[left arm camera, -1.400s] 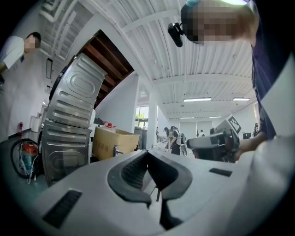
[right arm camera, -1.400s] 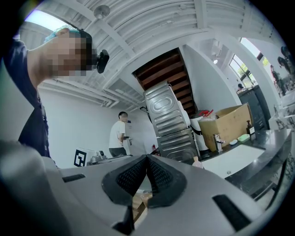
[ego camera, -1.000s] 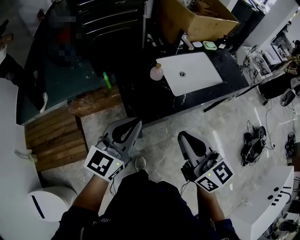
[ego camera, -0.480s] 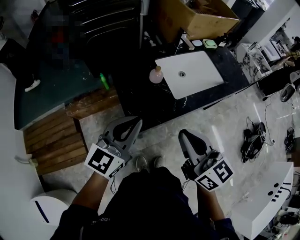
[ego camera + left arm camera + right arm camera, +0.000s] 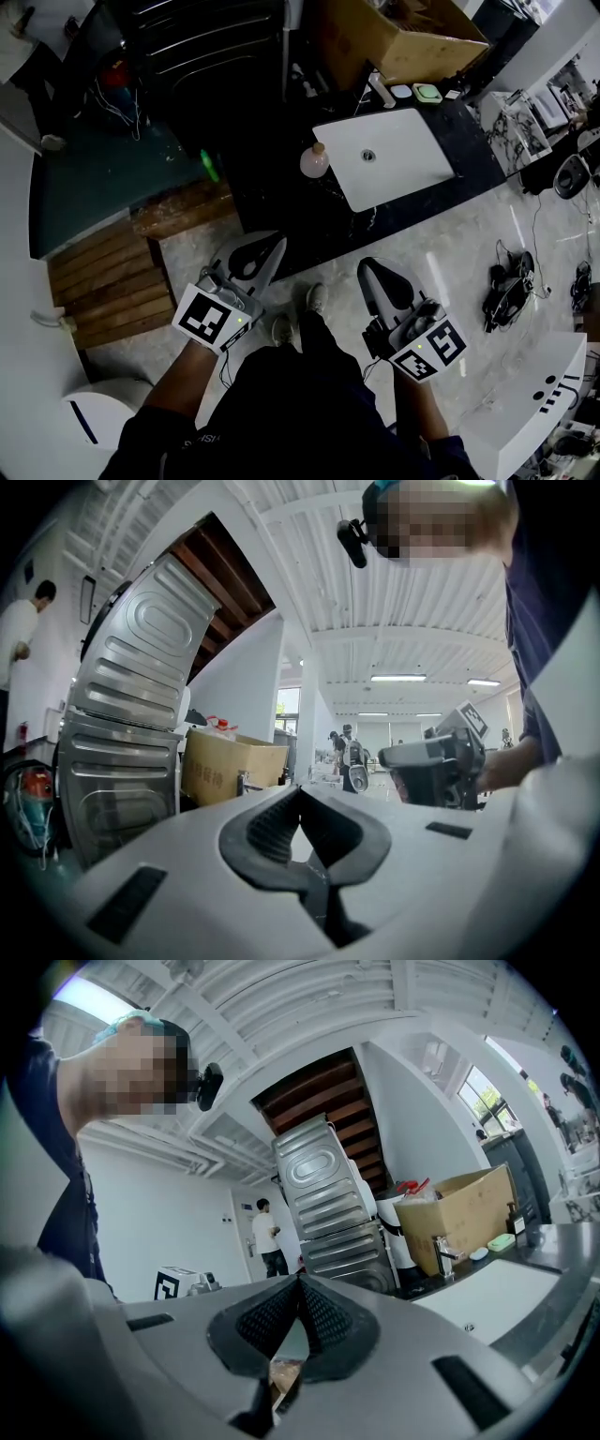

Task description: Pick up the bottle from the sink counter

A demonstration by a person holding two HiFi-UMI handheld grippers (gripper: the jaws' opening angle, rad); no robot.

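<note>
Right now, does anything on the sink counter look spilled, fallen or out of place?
Nothing stands out. The pink bottle seems upright on the dark counter, beside the left edge of the white basin. I see no spill or damage there, though small details are too far to judge.

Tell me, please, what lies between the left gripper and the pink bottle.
Only bare black counter, seen in the head view, separates the left gripper from the bottle.

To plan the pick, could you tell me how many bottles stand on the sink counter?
1: a round pink bottle stands on the dark counter beside the white sink's left edge. Items behind the sink are too small to identify; another may hide there.
</note>
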